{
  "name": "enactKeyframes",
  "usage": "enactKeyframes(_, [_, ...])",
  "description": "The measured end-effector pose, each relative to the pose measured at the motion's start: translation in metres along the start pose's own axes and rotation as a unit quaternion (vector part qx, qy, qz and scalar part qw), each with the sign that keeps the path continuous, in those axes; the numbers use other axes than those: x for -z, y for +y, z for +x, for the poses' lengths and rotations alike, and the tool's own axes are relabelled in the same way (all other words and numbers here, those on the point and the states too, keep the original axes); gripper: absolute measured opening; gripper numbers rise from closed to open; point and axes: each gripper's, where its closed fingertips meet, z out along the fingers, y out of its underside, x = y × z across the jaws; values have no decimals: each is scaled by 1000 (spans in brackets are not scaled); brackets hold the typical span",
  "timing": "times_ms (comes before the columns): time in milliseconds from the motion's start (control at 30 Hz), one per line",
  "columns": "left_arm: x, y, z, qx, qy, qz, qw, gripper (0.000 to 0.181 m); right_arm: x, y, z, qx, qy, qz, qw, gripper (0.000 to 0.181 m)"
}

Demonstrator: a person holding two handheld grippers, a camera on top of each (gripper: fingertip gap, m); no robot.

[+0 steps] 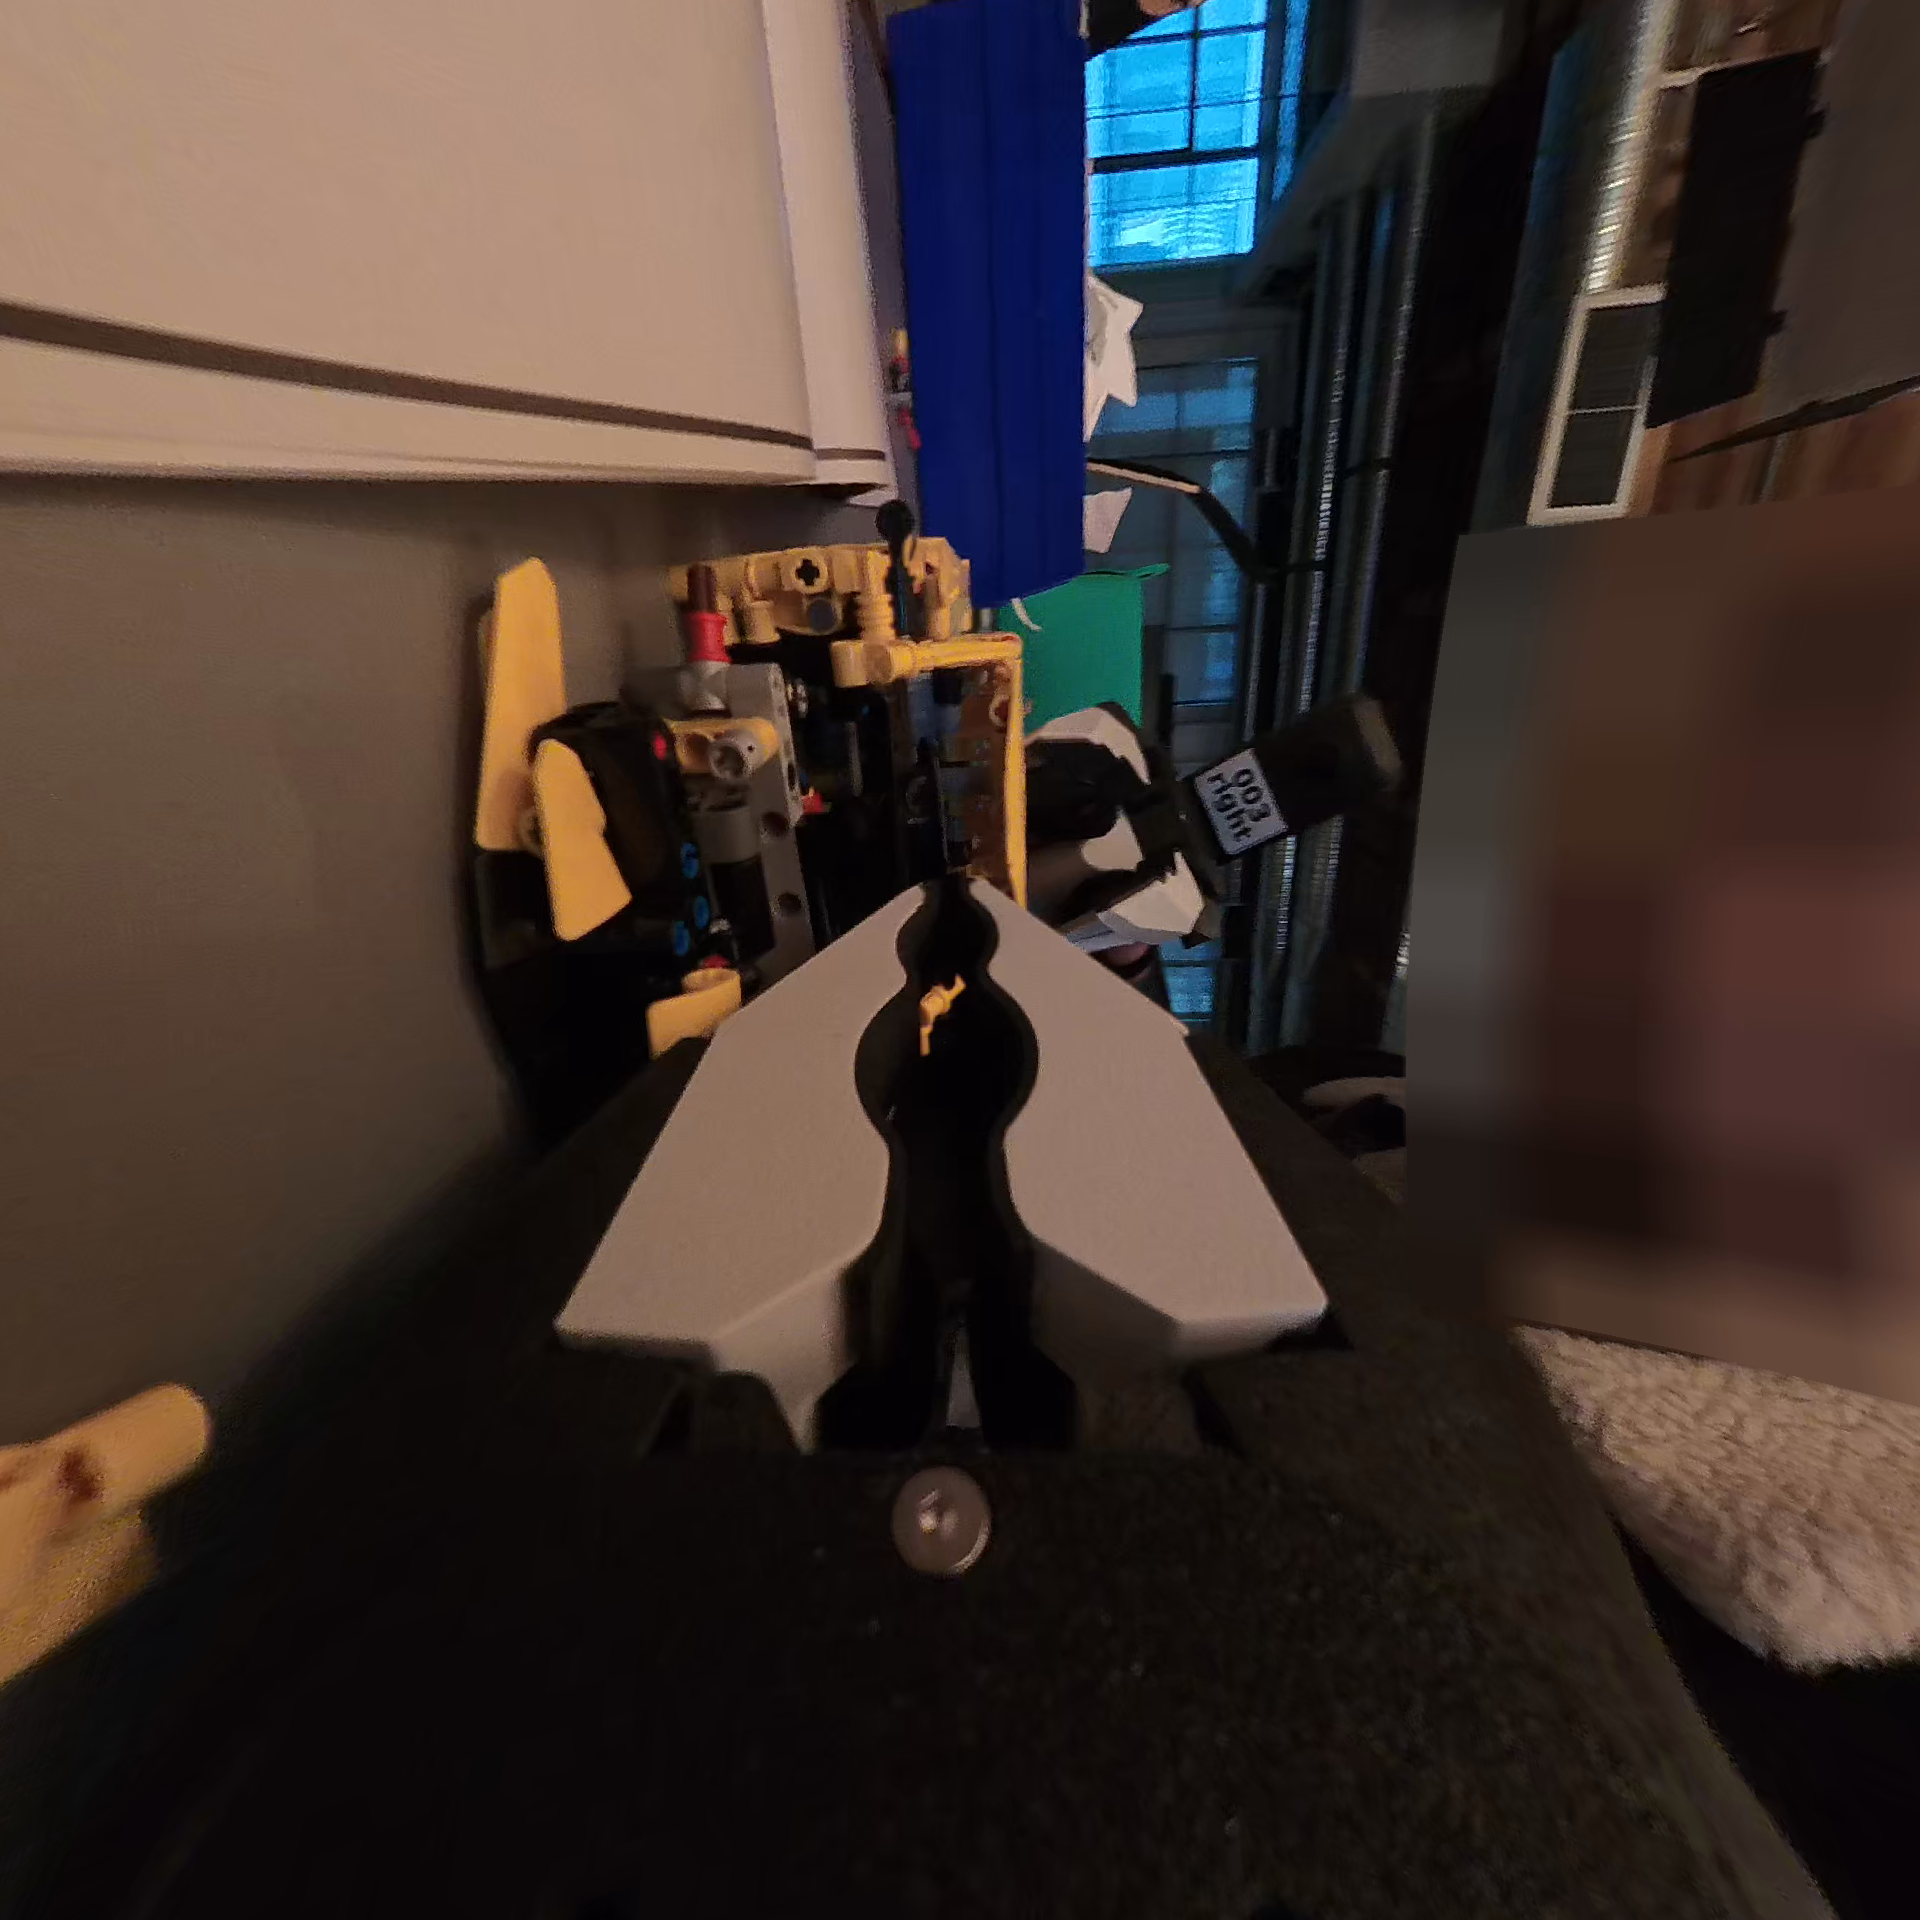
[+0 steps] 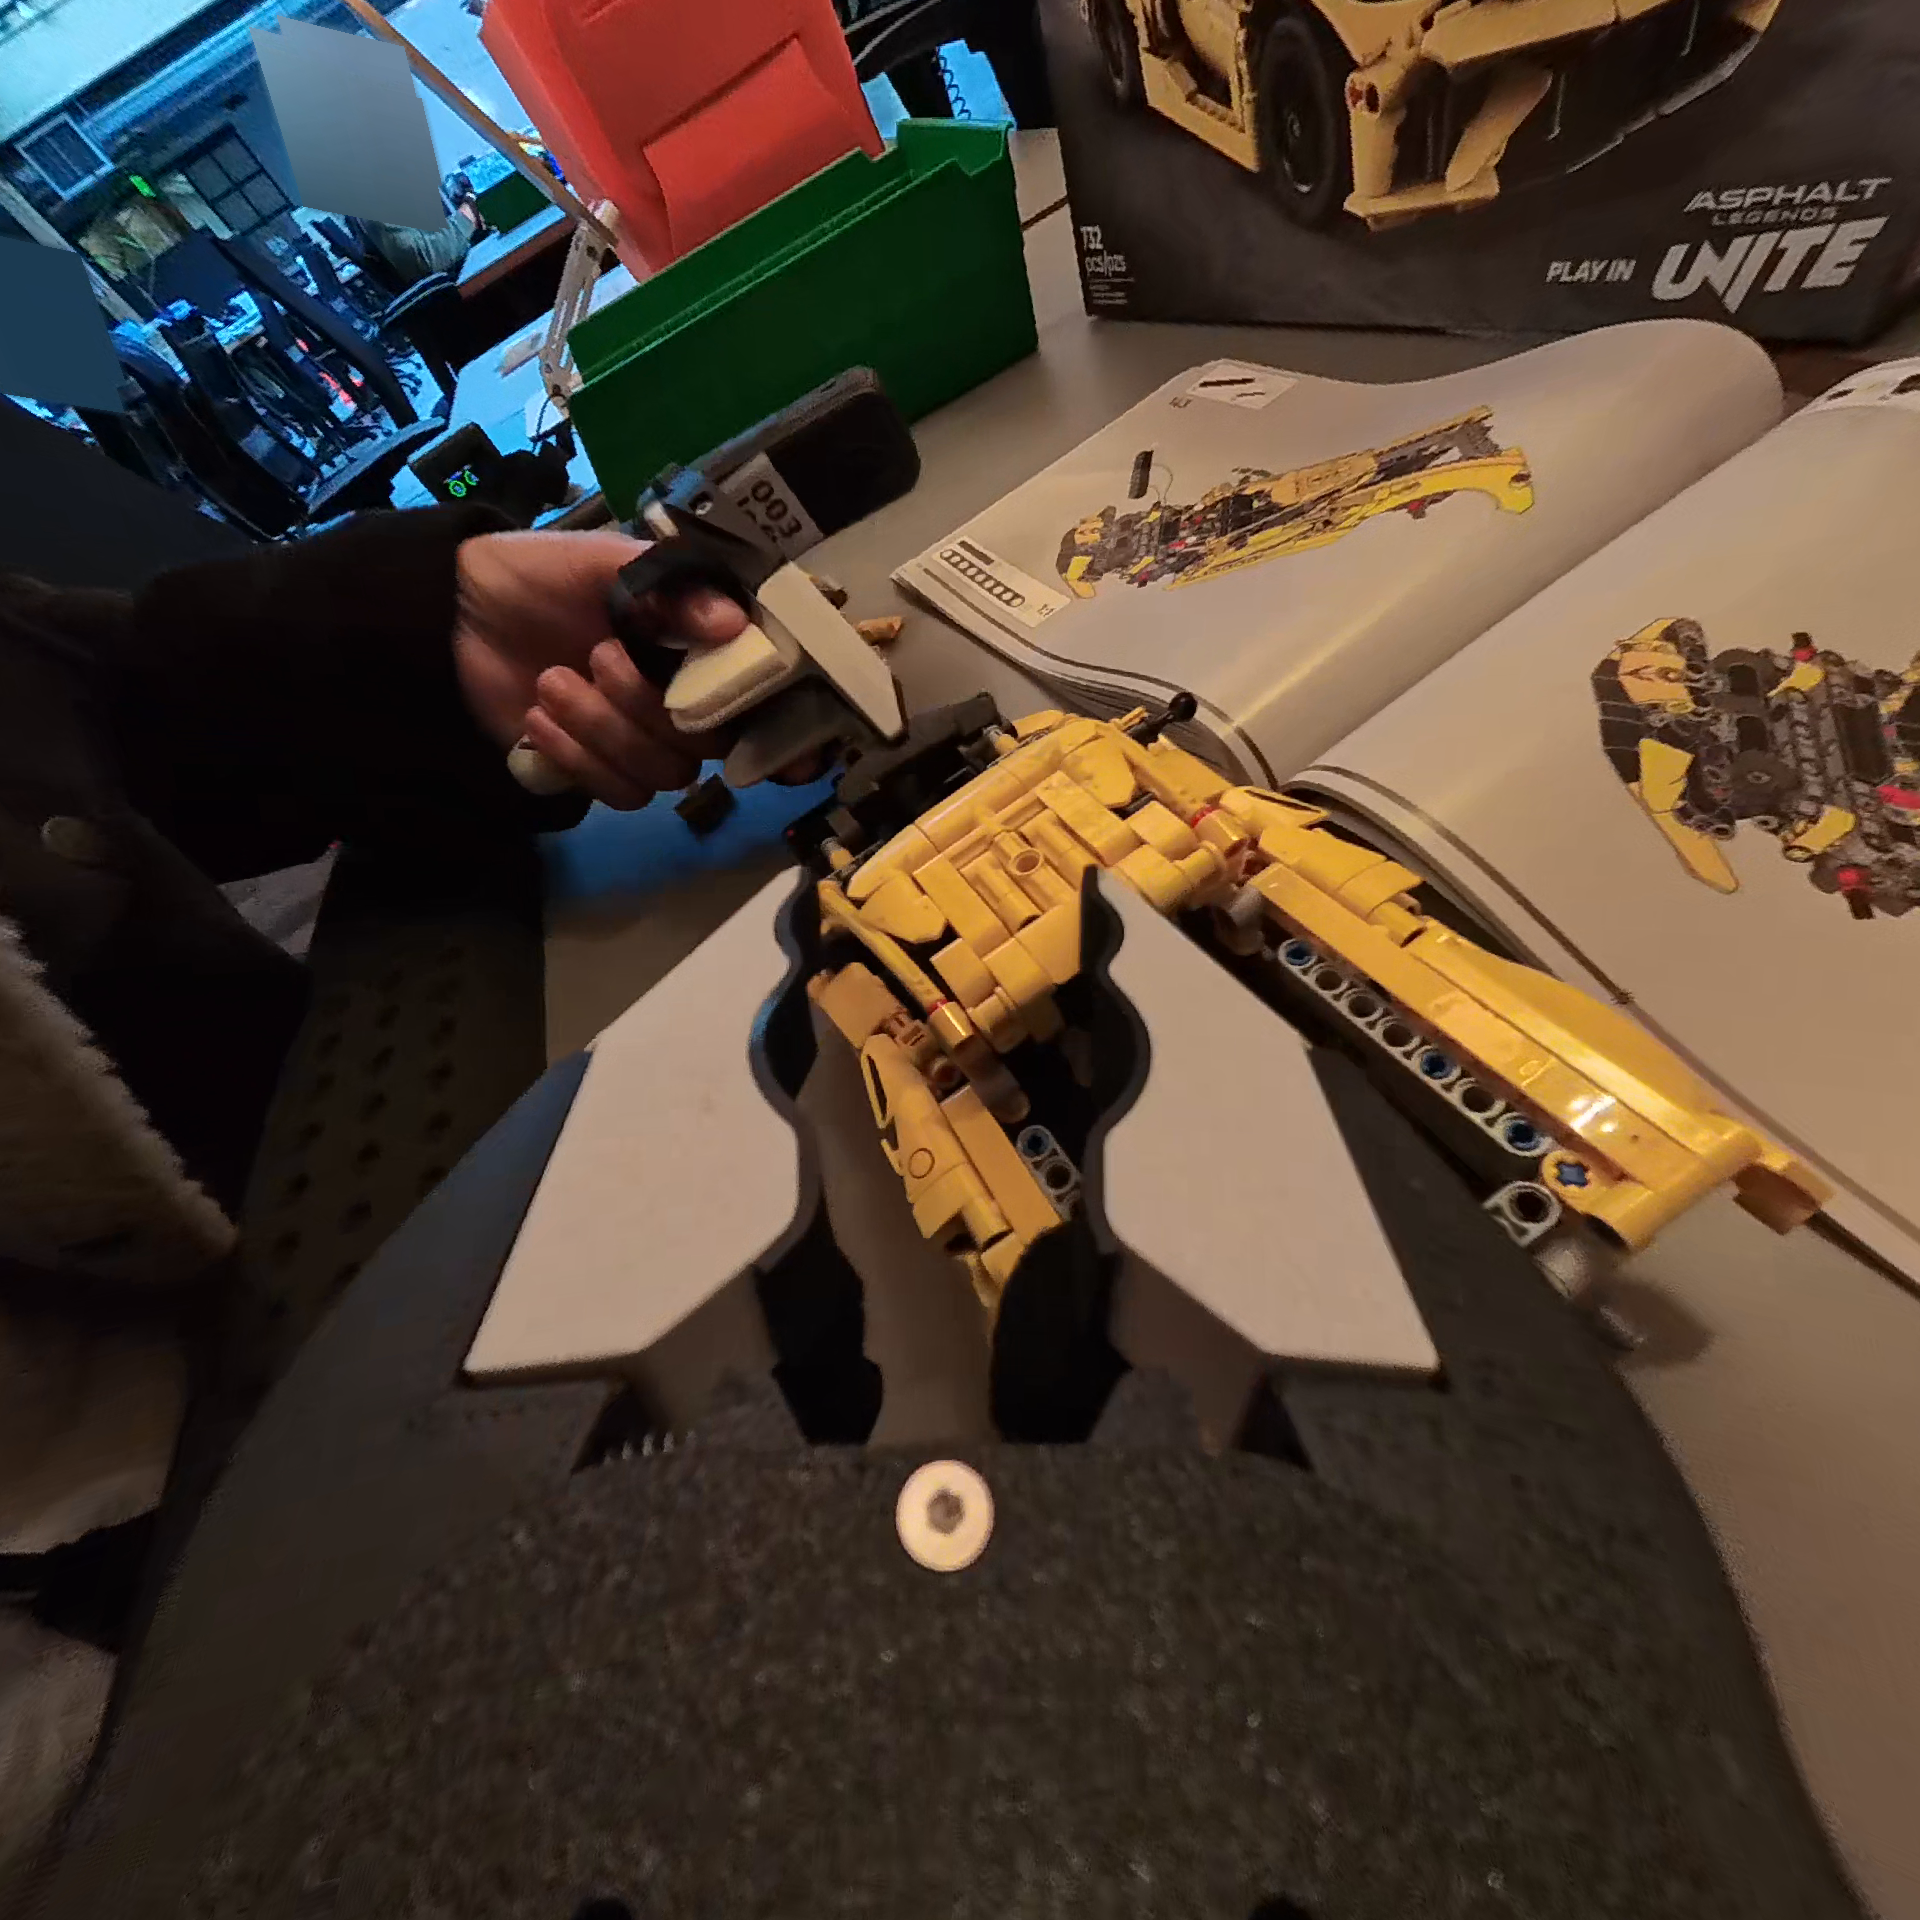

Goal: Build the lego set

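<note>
A partly built yellow and black lego car model (image 2: 1226, 935) lies on the grey table, leaning onto the open instruction booklet (image 2: 1403, 582). My right gripper (image 2: 945, 925) straddles the model's near yellow body, its fingers closed against both sides. My left gripper (image 2: 862, 717), held by a hand (image 2: 561, 644), meets the model's black far end. In the left wrist view the left gripper (image 1: 951, 883) has its fingers together on a thin black piece (image 1: 938, 805) at the model (image 1: 769, 748). The right gripper (image 1: 1122, 831) shows behind the model.
The set's dark box (image 2: 1455, 156) stands at the back right. A green bin (image 2: 810, 301) with an orange bin (image 2: 686, 114) behind it stands at the back left. Small loose pieces (image 2: 707, 805) lie near the left hand. A blurred yellow part (image 1: 83, 1486) shows at the left edge. The left gripper's tips are roughly 9 cm from the right gripper's.
</note>
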Motion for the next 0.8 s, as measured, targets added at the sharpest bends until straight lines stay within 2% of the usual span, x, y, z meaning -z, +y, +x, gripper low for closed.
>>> enactKeyframes(33, [-1, 1, -2, -6, -14, -1, 1000, 1, 0, 0, -1, 3, -1, -2, 1000, 48])
enactKeyframes(167, [-2, 0, -6, -18, -49, 2, 999, 1, 0, 2, -2, 14, 5, -9, 1000, 48])
enactKeyframes(367, [0, 0, -2, -21, -57, 7, 998, 1, 4, -2, -2, 16, 8, -1, 1000, 46])
enactKeyframes(467, [0, 5, 21, -34, -11, 5, 999, 0, 9, -14, -9, 23, -15, 22, 999, 46])
enactKeyframes(533, [-1, 19, 52, -36, 76, -22, 996, 0, 12, -31, -25, 24, -63, 35, 997, 47])
enactKeyframes(600, [-2, 48, 73, -54, 129, -82, 987, 0, 15, -41, -46, 22, -136, 3, 990, 41])
enactKeyframes(700, [-5, 84, 84, -111, 124, -142, 976, 0, 11, -40, -72, -71, -247, -118, 959, 32])
enactKeyframes(800, [0, 101, 95, -169, 108, -148, 969, 0, 4, -30, -101, -111, -322, -206, 917, 32])
